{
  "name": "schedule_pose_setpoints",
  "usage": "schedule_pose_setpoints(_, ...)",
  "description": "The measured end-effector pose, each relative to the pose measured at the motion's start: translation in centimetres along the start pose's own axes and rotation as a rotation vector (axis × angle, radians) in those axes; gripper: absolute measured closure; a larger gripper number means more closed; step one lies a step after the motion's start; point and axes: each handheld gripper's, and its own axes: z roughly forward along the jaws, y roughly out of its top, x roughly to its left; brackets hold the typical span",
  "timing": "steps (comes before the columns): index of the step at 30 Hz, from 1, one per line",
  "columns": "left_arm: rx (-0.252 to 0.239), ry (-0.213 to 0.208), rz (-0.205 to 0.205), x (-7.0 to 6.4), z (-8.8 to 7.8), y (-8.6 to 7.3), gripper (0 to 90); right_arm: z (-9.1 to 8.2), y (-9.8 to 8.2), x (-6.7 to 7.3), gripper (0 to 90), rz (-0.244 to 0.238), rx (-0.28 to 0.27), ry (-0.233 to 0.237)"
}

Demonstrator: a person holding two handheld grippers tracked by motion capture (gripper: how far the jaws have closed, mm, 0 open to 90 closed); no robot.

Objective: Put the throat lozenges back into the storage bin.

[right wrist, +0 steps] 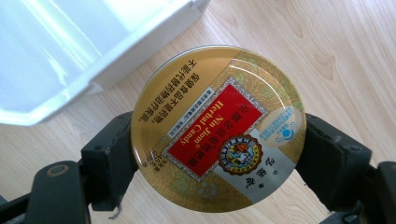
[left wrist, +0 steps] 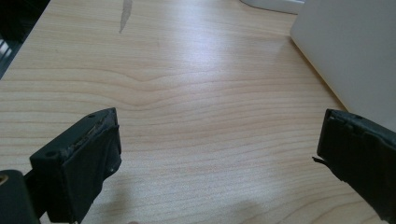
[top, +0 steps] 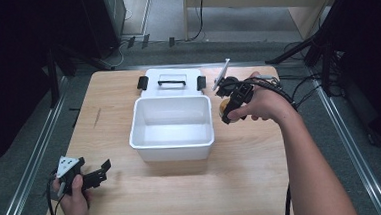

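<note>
Right tongs clamped on a round gold candy tin, held above the surface just right of the white bin. Left tongs spread apart, nothing between, low over the near left corner. Behind the bin, its lid lying flat at the far edge.

A round gold tin with a red label is clamped between the black jaws. A white plastic box is seen beyond it on the pale wooden worktop.
</note>
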Motion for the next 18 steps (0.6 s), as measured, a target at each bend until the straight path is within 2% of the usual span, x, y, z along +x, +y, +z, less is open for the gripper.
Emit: schedule_pose_setpoints(18, 0.002, -0.005, -0.010, 0.1, 0.0, 0.0, 0.1, -0.9, 3.4, 2.2, 20.5, -0.071, -0.015, -0.002)
